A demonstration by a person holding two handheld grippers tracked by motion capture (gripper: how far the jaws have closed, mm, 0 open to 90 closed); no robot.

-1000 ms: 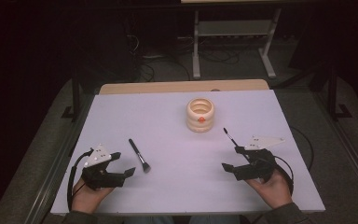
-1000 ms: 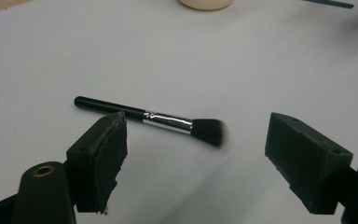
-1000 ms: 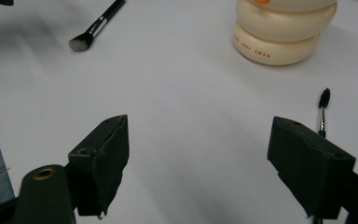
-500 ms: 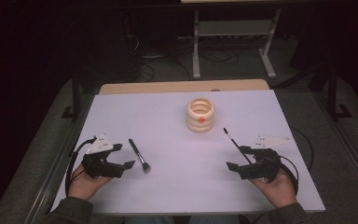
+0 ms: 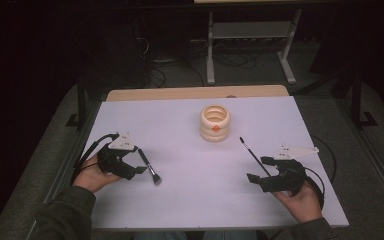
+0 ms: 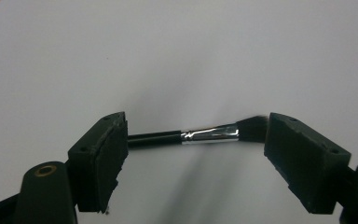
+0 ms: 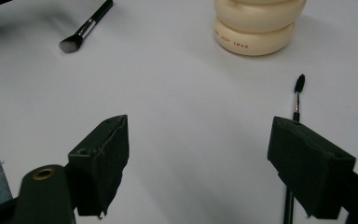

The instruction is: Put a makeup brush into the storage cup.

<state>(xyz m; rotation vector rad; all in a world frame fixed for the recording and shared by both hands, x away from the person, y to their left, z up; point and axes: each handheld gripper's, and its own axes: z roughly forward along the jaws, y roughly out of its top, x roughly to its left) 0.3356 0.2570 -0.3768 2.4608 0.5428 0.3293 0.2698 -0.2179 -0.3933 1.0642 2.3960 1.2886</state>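
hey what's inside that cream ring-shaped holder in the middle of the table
From the high view, the cream holder shows an open top with pale inner walls and nothing sticking out. Its bottom is hidden by the rim, so something small lying there cannot be ruled out.

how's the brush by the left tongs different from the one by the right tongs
The left brush is short and thick, with a wide flat bristle head; the right brush is long and thin, with a tiny dark tip. The left brush lies crosswise between the open left tongs; the right brush lies beside one jaw of the open right tongs. Both have black handles and lie flat on the white table.
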